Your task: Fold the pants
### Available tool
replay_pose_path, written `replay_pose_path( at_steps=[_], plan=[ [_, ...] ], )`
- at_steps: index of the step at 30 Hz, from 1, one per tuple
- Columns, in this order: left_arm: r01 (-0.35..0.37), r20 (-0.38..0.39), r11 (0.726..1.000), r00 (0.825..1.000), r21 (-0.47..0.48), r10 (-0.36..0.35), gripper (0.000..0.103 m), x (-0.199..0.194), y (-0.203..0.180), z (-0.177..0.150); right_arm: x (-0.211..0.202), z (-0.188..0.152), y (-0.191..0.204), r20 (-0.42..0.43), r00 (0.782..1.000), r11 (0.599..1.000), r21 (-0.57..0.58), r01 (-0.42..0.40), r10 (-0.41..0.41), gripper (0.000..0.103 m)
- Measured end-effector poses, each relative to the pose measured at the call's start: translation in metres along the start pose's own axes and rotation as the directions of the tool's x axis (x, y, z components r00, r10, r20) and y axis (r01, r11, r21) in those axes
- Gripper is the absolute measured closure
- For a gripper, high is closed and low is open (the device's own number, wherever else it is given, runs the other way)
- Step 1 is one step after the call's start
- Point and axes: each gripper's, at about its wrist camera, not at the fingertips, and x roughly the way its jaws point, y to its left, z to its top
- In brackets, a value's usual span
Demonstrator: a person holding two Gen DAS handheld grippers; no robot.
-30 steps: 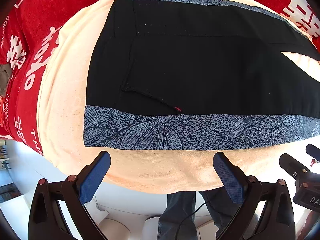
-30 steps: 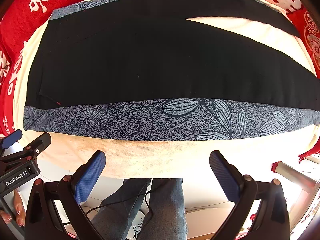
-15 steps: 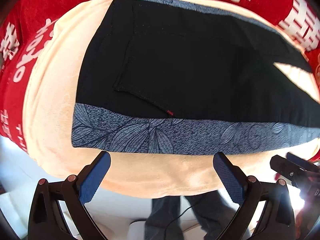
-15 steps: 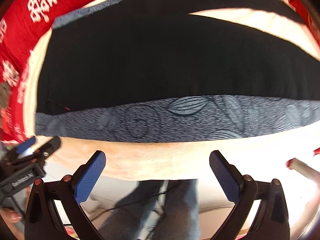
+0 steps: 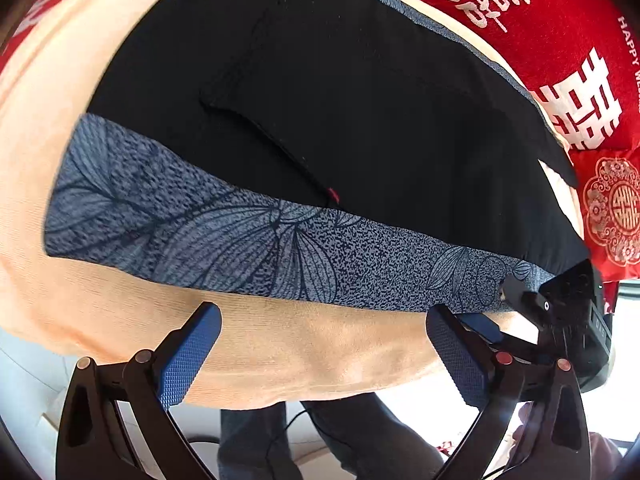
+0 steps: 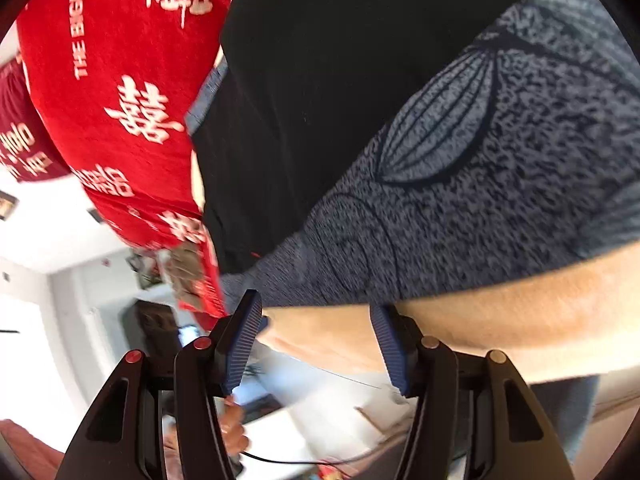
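Observation:
Black pants with a blue-grey leaf-print side stripe lie flat on a peach towel. My left gripper is open and empty, just short of the stripe's near edge. In the left wrist view my right gripper sits at the stripe's near edge on the right. In the right wrist view the pants and stripe fill the frame, tilted. My right gripper is partly open, fingers close to the stripe's edge over the towel, holding nothing.
A red blanket with white characters covers the bed behind the towel, also at left in the right wrist view. The person's jeans-clad legs stand below the bed edge. White floor and furniture lie beyond.
Both grippers moved closer to the stripe's near edge. The right gripper rolled sharply, swung toward the left and narrowed its jaws. The left view tilted and shifted right.

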Motion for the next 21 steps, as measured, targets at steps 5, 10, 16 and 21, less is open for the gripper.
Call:
replay_pose_path(
  at_steps=[5,10,16,21],
  plan=[
    [0.051,0.021,0.994,0.999,-0.101,-0.049,0.000,0.003,-0.005,0.005,-0.002,0.006,0.020,0.010,0.998,0.998,-0.019,-0.064,0.064,0.088],
    [0.203,0.068,0.944,0.979,-0.260,-0.192,0.000,-0.002,0.005,0.018,-0.018,0.006,0.054,0.021,0.995,0.990,-0.101,-0.095,0.097,0.089],
    [0.134,0.086,0.956,0.990,-0.263,-0.115,0.011,-0.007,0.015,0.037,-0.023,0.005,0.041,0.009,1.000,0.997,-0.072,-0.011,0.012,0.085],
    [0.044,0.060,0.982,0.998,-0.183,-0.033,0.039,-0.010,0.014,0.033,-0.055,0.002,0.001,0.117,0.993,0.999,0.046,-0.028,0.022,0.085]
  ],
)
